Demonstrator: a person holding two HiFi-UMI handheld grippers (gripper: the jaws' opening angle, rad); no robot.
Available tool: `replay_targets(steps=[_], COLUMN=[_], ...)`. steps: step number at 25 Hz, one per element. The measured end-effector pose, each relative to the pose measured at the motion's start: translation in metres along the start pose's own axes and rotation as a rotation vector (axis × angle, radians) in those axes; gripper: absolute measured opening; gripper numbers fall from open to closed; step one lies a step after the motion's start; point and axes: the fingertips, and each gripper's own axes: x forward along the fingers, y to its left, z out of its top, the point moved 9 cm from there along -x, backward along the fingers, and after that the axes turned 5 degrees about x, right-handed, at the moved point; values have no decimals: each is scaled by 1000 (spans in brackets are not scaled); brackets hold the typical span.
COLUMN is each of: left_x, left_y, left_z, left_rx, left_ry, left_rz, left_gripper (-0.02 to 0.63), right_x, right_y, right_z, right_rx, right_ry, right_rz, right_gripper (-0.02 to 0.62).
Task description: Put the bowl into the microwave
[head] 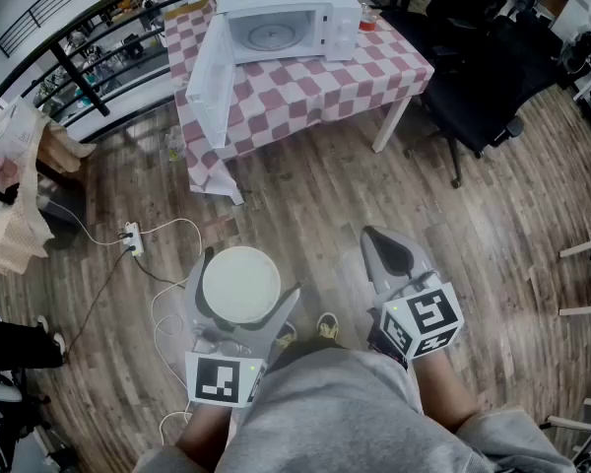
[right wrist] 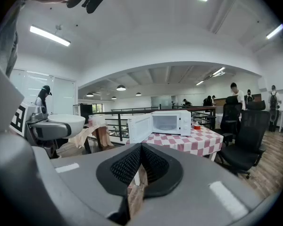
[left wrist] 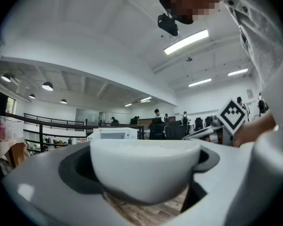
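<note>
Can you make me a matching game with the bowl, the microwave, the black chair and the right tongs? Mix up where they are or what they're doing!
Things:
1. white round bowl
2. white microwave oven
3. black office chair
4. right tongs

Places and states:
A. shut, holding nothing
B. on the pink-and-white checked table, door open
C. gripped in the left tongs
D. on the wooden floor beside the table

Pairs: 1-C, 2-B, 3-D, 4-A.

An open-plan office. Black swivel chairs [head: 483, 77] stand on wood flooring [head: 305, 195], strip lights [left wrist: 186, 41] hang overhead. People [left wrist: 156, 113] stand far off by a railing [head: 79, 79]
</note>
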Motion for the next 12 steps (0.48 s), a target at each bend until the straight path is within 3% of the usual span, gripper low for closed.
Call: replay_targets(steps=[12], left_x=[-8], left_y=[12], left_z=[-2], left_rx=[-28], left_ry=[-5], left_rz=[-5], left_gripper=[538], right_x=[1], right_y=[16], right_z=[-2], right_rx=[16], right_ry=[19], right_rz=[-12], right_gripper=[-5])
